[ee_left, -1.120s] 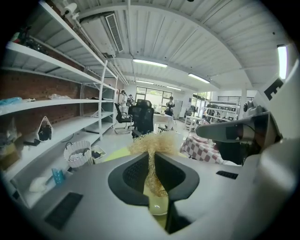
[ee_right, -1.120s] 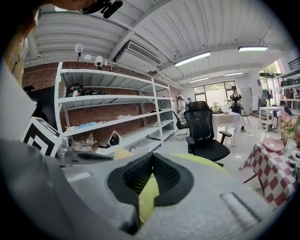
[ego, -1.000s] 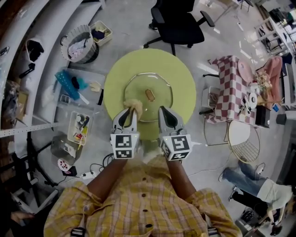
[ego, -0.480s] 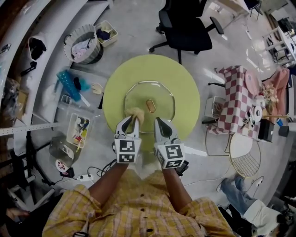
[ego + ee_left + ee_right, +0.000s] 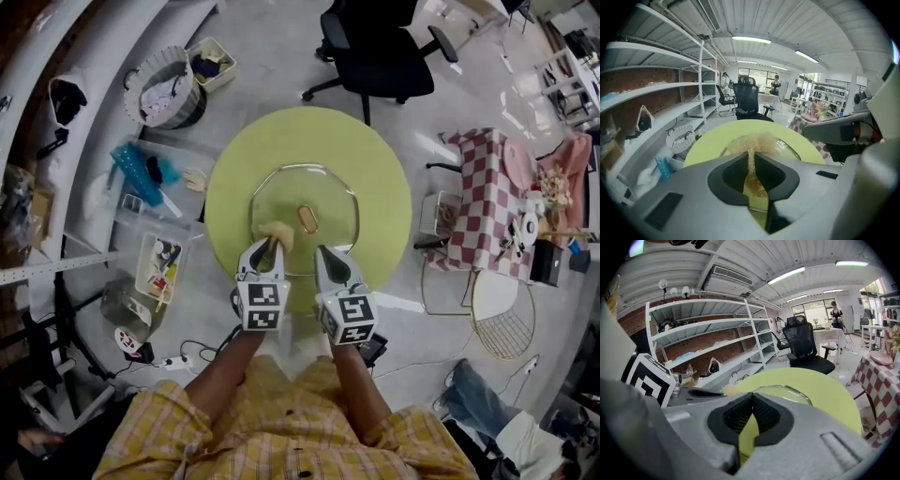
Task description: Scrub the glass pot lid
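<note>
While the left tongs [image 5: 268, 244] are clamped on a tan fibrous scrubber [image 5: 276, 232], the wad rests on the near left part of the glass pot lid [image 5: 328, 199], just beside its handle [image 5: 307, 218]. The left gripper view shows the scrubber [image 5: 754, 140] pinched in a thin strip between the jaws and spreading out over the glass beyond them. The right tongs [image 5: 326, 251] are closed with nothing between them; their own view shows the jaws [image 5: 751, 400] meeting, with only the yellow-green desk [image 5: 825, 385] seen through the gap lower down. They sit at the lid's near rim, and I cannot tell whether they press on it.

The main risk, as I judge it, is the lid skating. It lies loose near the middle of the round desk [image 5: 375, 155], and a hard sideways stroke could push it around or away, since nothing grips it. The thin pinch on the scrubber could also let it pull free under pressure.

The lid lies flat, dome and handle up. Being round, it has no long axis; its oval handle runs roughly away from the person, slightly slanted.
</note>
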The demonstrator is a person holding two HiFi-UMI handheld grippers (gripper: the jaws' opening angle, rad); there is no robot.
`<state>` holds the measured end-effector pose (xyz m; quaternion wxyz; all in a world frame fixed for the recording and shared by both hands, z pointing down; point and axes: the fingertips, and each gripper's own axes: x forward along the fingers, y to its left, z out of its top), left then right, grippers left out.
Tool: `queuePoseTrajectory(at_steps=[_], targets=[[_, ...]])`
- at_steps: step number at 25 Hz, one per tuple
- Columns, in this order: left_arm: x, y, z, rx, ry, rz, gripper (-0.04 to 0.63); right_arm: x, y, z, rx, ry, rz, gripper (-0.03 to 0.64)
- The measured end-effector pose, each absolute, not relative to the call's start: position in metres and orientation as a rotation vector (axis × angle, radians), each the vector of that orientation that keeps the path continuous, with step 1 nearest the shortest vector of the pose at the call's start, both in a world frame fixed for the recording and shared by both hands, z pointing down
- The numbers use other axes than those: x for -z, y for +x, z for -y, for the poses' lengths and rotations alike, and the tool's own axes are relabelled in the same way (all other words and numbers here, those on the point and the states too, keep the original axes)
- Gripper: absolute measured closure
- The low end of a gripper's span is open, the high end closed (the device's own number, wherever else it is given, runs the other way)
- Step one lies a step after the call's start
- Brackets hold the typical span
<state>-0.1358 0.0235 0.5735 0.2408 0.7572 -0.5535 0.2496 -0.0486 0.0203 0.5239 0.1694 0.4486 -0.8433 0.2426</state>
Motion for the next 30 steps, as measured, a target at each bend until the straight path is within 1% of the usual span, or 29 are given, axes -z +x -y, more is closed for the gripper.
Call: queuePoseTrajectory(at_steps=[21,30], targets=[[-0.668,-0.114,0.0,-0.906,1.978,1.326,0.554,-0.557,-0.038,-0.014,-0.686,1.215,2.372,0.618],[-0.681,-0.109,0.0,-1.037,2.063,1.312,0.554,-0.562,-0.036,-0.015,-0.638,1.193,2.357,0.618]])
